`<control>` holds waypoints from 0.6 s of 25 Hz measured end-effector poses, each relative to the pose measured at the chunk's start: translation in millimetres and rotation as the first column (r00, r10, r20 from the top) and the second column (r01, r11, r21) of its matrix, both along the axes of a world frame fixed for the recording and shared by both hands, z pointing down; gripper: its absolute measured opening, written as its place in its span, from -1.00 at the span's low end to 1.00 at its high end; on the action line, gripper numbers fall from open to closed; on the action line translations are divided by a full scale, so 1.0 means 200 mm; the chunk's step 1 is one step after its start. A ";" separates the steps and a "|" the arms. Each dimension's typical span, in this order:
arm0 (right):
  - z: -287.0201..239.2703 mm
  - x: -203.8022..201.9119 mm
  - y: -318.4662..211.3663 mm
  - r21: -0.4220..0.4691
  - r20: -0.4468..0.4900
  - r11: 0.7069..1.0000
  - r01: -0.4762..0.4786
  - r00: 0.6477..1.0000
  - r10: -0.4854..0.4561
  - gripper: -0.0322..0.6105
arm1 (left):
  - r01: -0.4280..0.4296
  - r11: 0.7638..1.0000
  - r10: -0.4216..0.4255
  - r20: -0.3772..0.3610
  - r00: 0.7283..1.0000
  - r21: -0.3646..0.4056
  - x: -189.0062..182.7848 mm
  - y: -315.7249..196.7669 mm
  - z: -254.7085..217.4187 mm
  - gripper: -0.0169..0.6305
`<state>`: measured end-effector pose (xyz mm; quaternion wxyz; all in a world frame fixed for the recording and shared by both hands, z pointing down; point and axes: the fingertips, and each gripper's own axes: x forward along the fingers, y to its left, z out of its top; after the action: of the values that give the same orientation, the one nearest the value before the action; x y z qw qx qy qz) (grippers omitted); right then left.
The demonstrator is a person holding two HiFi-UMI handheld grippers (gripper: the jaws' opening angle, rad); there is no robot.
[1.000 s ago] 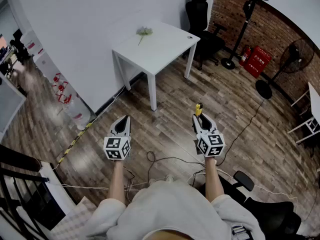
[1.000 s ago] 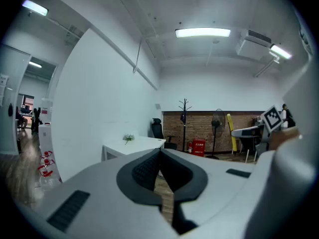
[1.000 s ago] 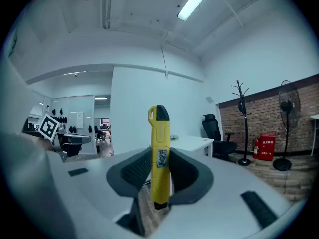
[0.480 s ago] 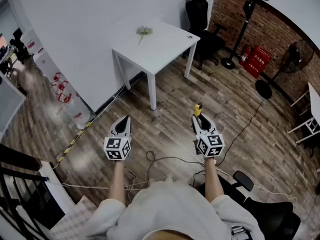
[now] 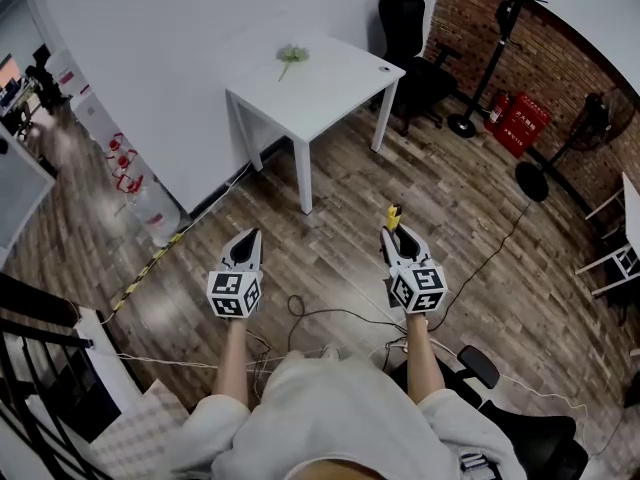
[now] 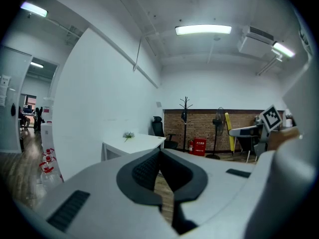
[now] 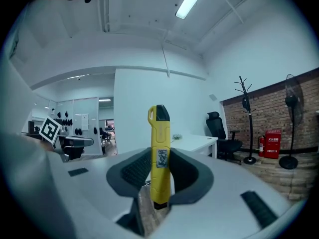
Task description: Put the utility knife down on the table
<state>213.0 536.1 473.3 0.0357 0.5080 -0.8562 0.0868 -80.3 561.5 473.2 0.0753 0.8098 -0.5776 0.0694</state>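
A yellow utility knife [image 7: 159, 156] with a black tip stands between the jaws of my right gripper [image 7: 160, 171], which is shut on its lower half. In the head view the utility knife [image 5: 395, 218] sticks forward from the right gripper [image 5: 396, 236], over the wood floor. My left gripper [image 5: 247, 238] is held level beside it, shut with nothing between the jaws; the same left gripper [image 6: 160, 166] shows its pads meeting. The white table [image 5: 330, 83] stands ahead by the wall, well beyond both grippers, and appears in the left gripper view too [image 6: 137, 142].
A small sprig of flowers [image 5: 291, 57] lies on the table's far side. A black office chair [image 5: 410, 33], a coat stand [image 5: 495, 43], a red box [image 5: 520, 123] and a fan [image 5: 570, 148] line the brick wall. Cables [image 5: 330, 318] trail on the floor near my feet.
The view has shifted slightly, with the table a little nearer. Both grippers keep their pose and the knife stays held.
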 end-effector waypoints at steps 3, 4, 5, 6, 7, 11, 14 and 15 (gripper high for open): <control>0.04 0.02 -0.01 -0.007 0.000 1.000 0.016 1.000 -0.016 -0.56 | 0.008 1.000 -0.008 0.003 1.000 -0.008 0.04 0.01 0.03 -0.93; 0.04 0.03 -0.01 -0.009 0.002 1.000 0.021 1.000 -0.021 -0.56 | 0.010 1.000 -0.010 0.004 1.000 -0.011 0.05 0.01 0.04 -0.93; 0.05 0.04 -0.02 -0.011 0.005 1.000 0.023 1.000 -0.023 -0.56 | 0.012 1.000 -0.012 0.006 1.000 -0.014 0.06 0.01 0.05 -0.93; 0.06 0.04 -0.03 -0.013 0.008 1.000 0.026 1.000 -0.026 -0.56 | 0.013 1.000 -0.013 0.009 1.000 -0.017 0.07 0.01 0.06 -0.93; 0.07 0.04 -0.04 -0.014 0.011 1.000 0.028 1.000 -0.028 -0.56 | 0.015 1.000 -0.015 0.012 1.000 -0.020 0.07 0.00 0.06 -0.93; 0.10 0.05 -0.09 -0.021 0.013 0.999 0.037 0.999 -0.037 -0.56 | 0.023 0.999 -0.022 0.018 1.000 -0.026 0.09 -0.05 0.09 -0.93; 0.12 0.05 -0.17 -0.021 0.012 0.999 0.039 0.999 -0.039 -0.56 | 0.022 0.999 -0.022 0.017 1.000 -0.023 0.09 -0.13 0.10 -0.93; 0.12 0.05 -0.20 -0.021 0.011 0.999 0.039 0.999 -0.039 -0.56 | 0.021 1.000 -0.020 0.016 1.000 -0.022 0.09 -0.17 0.11 -0.93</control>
<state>223.3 497.0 497.5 0.0380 0.4903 -0.8652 0.0979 -62.1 528.4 494.6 0.0804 0.8025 -0.5856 0.0815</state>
